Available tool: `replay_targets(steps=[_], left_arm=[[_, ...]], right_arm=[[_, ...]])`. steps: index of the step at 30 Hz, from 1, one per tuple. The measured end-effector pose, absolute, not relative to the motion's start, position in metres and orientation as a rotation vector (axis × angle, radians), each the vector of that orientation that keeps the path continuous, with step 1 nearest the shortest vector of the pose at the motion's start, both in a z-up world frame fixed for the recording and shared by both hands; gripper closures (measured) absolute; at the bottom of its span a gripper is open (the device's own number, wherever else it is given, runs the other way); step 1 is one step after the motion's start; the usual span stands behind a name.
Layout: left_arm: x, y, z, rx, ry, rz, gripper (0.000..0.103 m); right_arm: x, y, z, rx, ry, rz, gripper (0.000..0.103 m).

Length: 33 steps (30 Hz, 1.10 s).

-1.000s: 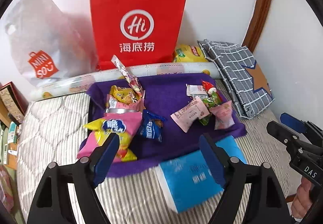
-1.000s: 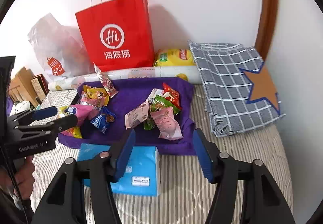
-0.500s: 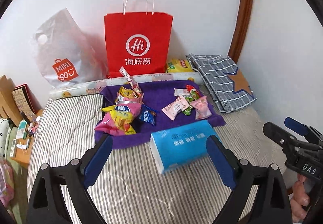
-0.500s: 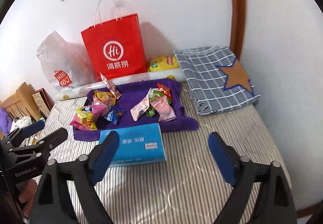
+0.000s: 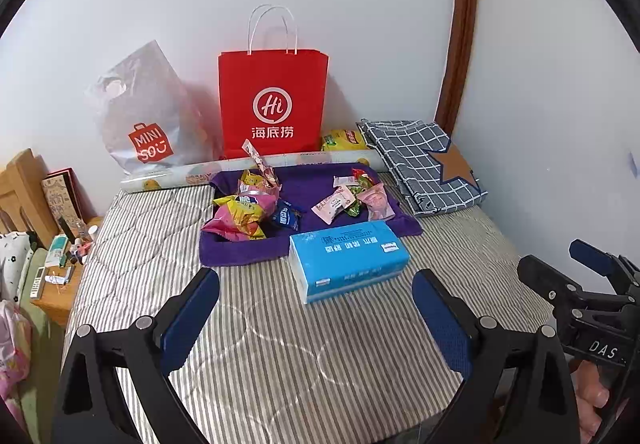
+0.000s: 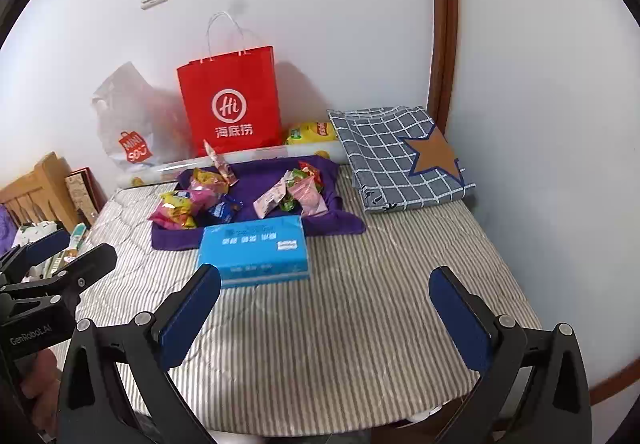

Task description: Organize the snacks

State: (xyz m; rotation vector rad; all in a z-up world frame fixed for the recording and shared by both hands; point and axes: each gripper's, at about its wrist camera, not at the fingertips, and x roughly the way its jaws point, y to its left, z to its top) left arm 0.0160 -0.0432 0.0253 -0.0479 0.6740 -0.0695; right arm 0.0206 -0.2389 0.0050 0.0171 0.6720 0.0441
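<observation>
Several snack packets lie on a purple cloth [image 5: 312, 184] [image 6: 256, 184] at the back of a striped bed. A pink-and-yellow bag [image 5: 240, 218] [image 6: 176, 208] lies at its left, a small blue packet [image 5: 285, 219] beside it, and pink and green packets [image 5: 356, 198] [image 6: 298, 192] at its right. My left gripper [image 5: 316, 308] is open and empty, well back over the bed's front. My right gripper [image 6: 324, 308] is open and empty too, and shows at the right edge of the left wrist view [image 5: 576, 276].
A blue tissue box [image 5: 348, 258] [image 6: 254, 250] lies in front of the cloth. A red paper bag [image 5: 274, 104], a Miniso plastic bag [image 5: 148, 124], a yellow packet [image 5: 344, 138] and a roll [image 5: 192, 174] stand along the wall. A folded checked cloth [image 5: 420, 160] lies at right. A bedside table [image 5: 56, 276] is left.
Both grippers have pulled back and up from the snacks, which now look smaller and farther away. Both grippers have opened wider. Nothing on the cloth has moved.
</observation>
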Motion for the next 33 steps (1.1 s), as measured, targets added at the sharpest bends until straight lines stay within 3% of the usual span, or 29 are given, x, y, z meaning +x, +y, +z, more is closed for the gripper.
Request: replay_targets(steps=[33], left_arm=[[-0.001,-0.045,0.029,-0.03,0.657,-0.049,0.005]], right_arm=[[-0.01,-0.241,0.012,0.02,0.623,0.045,0.0]])
